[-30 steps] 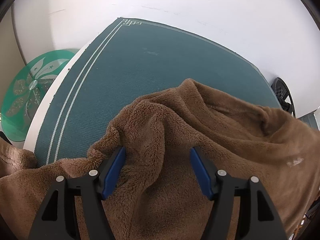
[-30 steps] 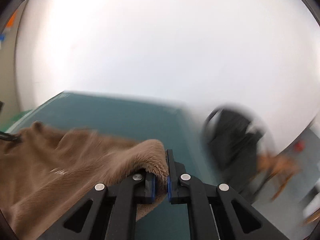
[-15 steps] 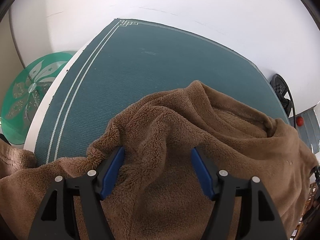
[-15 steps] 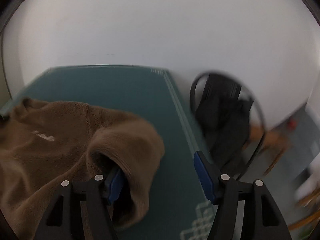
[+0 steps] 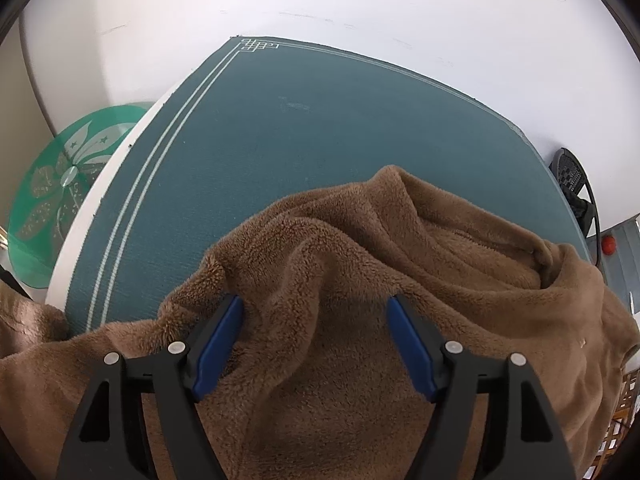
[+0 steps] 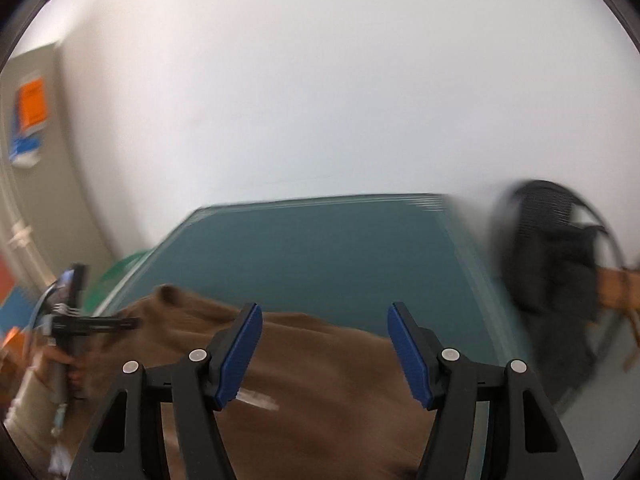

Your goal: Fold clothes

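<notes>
1. The left gripper (image 5: pixel 314 336) points steeply down at the brown fleece garment (image 5: pixel 400 280). Its jaws stand wide and are opening further; a raised fold of fleece bulges up between the blue pads (image 5: pixel 218 344), and the left pad sits against the pile without pinching it.
2. The right gripper (image 6: pixel 324 344) has its jaws spread apart, with nothing clamped; the garment (image 6: pixel 320 400) lies below and behind the pads, not between them as far as the blurred view shows.
3. The garment lies bunched on the near part of a teal mat (image 5: pixel 280 140) with pale border lines, its far portion bare. One end of the fleece spills off the mat's left edge.
4. In the right wrist view, at the far left, a person's hand (image 6: pixel 74 368) grips the left gripper's handle above the fleece.
5. Beyond the mat: a white wall (image 5: pixel 320 0), a green round glass tabletop (image 5: pixel 60 184) with a flower pattern at left, and a black mesh chair (image 6: pixel 556 248) at right.
</notes>
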